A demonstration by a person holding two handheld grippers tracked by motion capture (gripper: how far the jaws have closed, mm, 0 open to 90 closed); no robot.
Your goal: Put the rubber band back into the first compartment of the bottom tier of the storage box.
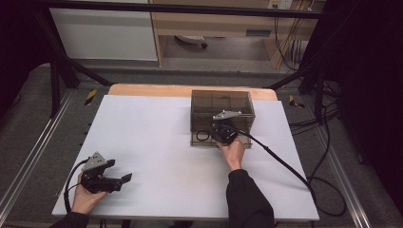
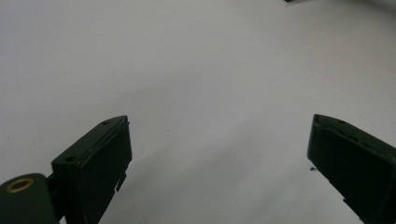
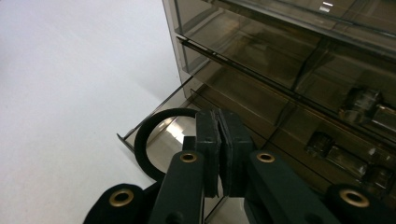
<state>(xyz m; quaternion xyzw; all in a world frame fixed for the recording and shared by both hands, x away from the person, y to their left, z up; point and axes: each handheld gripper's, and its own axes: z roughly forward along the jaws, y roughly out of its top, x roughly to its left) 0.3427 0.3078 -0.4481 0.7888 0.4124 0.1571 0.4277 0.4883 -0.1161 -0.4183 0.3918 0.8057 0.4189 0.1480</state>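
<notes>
1. The right gripper (image 1: 223, 134) is seen in the high view at the front of a smoked-plastic drawer cabinet (image 1: 222, 102), held by the right hand (image 1: 232, 153), whose dark sleeve (image 1: 247, 199) enters from the bottom edge.
2. In the right gripper view, the right gripper (image 3: 218, 123) is shown with its two pads pressed flat together; nothing can be made out between them.
3. The lowest drawer (image 3: 161, 119) of the drawer cabinet (image 3: 261, 56) is seen pulled partly out, directly ahead of and beneath the closed jaws.
4. A black ring (image 3: 152, 140) is seen lying in that open drawer, just to the left of the closed jaws and partly hidden behind them; in the high view the black ring (image 1: 203, 136) is found immediately left of the right gripper.
5. Small clear pieces (image 3: 362, 105) are stored in the closed drawers, to the right of the jaws.
6. The left gripper (image 1: 119, 175) is held by the left hand (image 1: 85, 197) low over the white table surface (image 1: 157, 142), well apart from the cabinet.
7. In the left gripper view, the left gripper (image 2: 219, 154) is shown with its jaws spread wide, with bare white table surface (image 2: 196, 70) between and ahead of them.
</notes>
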